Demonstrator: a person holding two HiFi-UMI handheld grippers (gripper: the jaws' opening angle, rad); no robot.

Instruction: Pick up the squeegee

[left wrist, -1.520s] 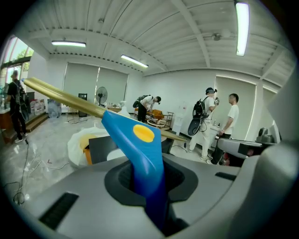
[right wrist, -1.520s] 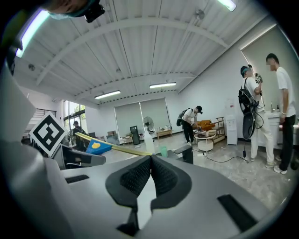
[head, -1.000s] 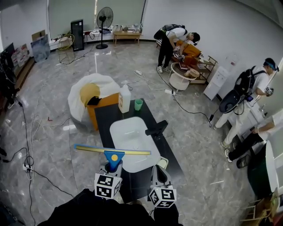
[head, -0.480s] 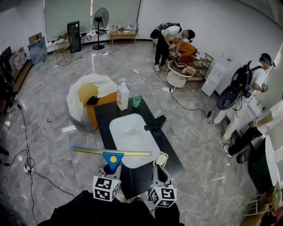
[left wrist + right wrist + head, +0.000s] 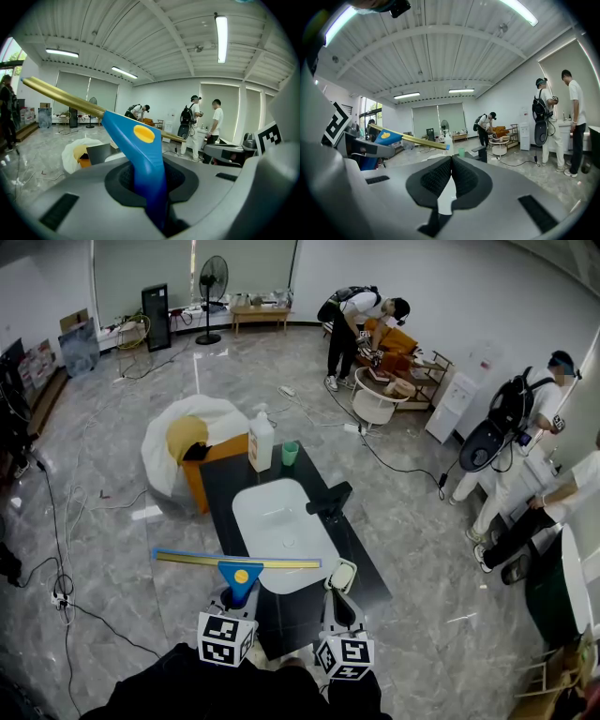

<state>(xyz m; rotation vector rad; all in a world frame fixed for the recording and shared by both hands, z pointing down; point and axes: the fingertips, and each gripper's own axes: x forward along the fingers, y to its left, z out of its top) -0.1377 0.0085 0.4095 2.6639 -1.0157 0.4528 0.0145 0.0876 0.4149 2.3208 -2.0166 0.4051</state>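
Observation:
The squeegee (image 5: 239, 561), a long yellow blade bar on a blue handle with a yellow dot, hangs level over the near end of the white sink (image 5: 281, 526). My left gripper (image 5: 236, 596) is shut on the blue handle, which stands up between the pads in the left gripper view (image 5: 149, 187), with the squeegee's bar (image 5: 61, 97) running off to the upper left. My right gripper (image 5: 341, 579) hovers beside it at the sink's near right corner. Its pads meet in the right gripper view (image 5: 451, 161) with nothing between them. The squeegee (image 5: 408, 138) shows there at the left.
The sink sits in a black table (image 5: 220, 488) with a black faucet (image 5: 330, 500), a white soap bottle (image 5: 261, 444) and a green cup (image 5: 291, 454). An orange box and a white bag (image 5: 178, 460) stand at the far left. People work at the right; cables lie on the floor.
Both grippers have drawn back slightly toward me over the sink's near end. The left still holds the squeegee and the right stays shut.

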